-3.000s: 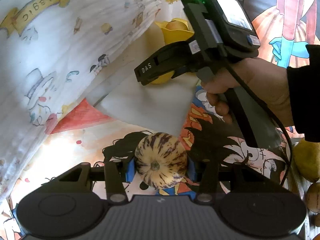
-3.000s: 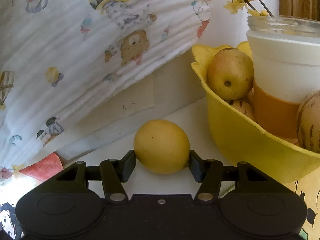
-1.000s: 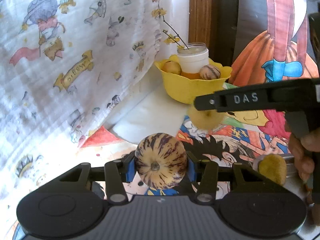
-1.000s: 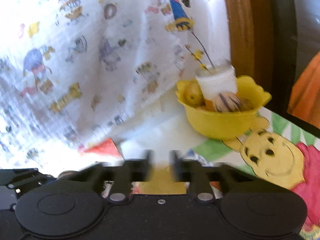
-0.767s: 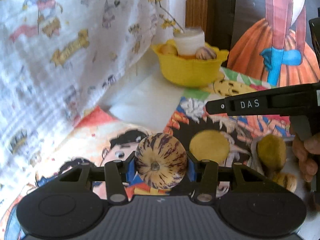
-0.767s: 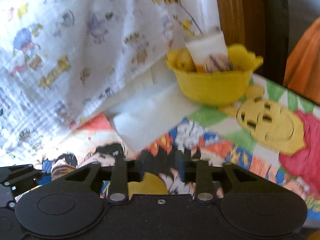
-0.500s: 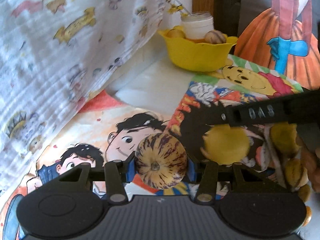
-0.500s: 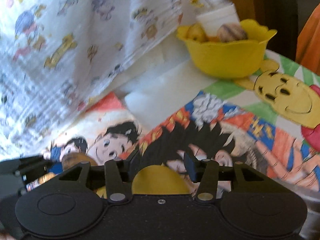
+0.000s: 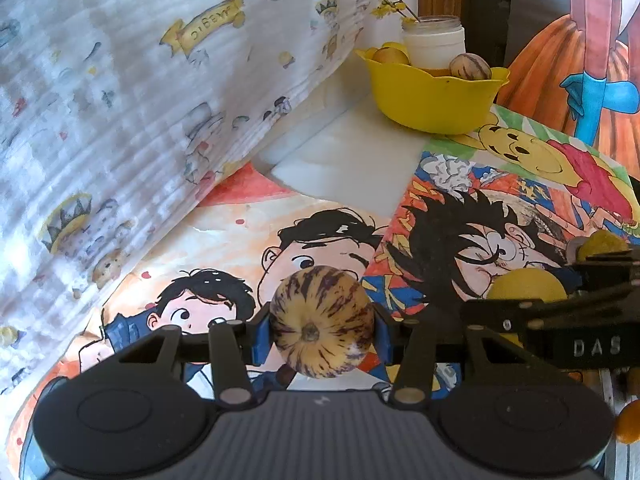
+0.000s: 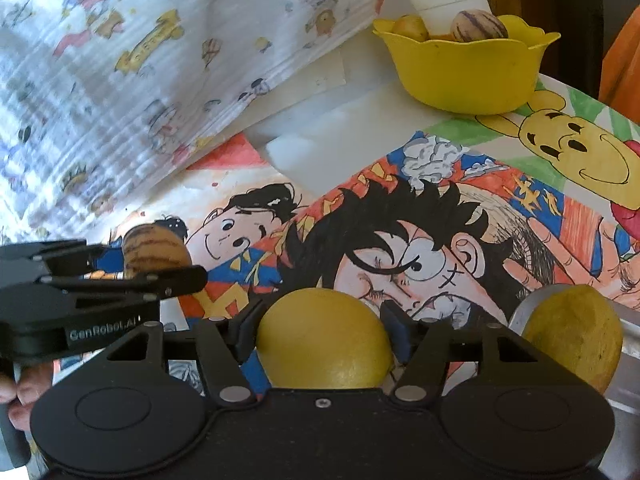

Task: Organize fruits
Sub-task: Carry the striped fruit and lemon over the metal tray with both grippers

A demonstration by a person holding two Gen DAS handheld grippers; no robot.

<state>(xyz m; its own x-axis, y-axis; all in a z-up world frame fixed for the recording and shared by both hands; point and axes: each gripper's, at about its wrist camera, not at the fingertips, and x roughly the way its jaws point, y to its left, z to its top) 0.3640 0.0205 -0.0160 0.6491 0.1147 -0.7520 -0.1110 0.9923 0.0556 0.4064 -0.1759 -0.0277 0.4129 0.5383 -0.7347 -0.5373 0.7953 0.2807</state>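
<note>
Left gripper (image 9: 322, 330): clamped on the striped fruit (image 9: 321, 322), blue pads pressed against both flanks, stem end facing the camera; held just above the cartoon mat (image 9: 320, 236), probably so it can be set down softly.

Right gripper (image 10: 322, 330): jaws are opening around the smooth yellow fruit (image 10: 323, 344); a sliver of gap shows at each pad, so I judge the fruit is being let go and sits low at 6 o'clock in that view.

Why side by side: both fruits come down close together on the mat, which suggests a sorting spot away from the bowl.

Yellow bowl (image 10: 468, 76): at 1 o'clock, well apart, on the white counter (image 10: 332, 128); it holds a white jar (image 10: 448, 2), another striped fruit and a yellowish one.

Rough yellow fruit (image 10: 572, 336): at 4 o'clock, just beside the right gripper, on something pale and metallic I cannot identify.

Printed cloth (image 9: 120, 100): hangs along the left, from 9 to 12 o'clock.

Risk: round fruit may roll on release.
</note>
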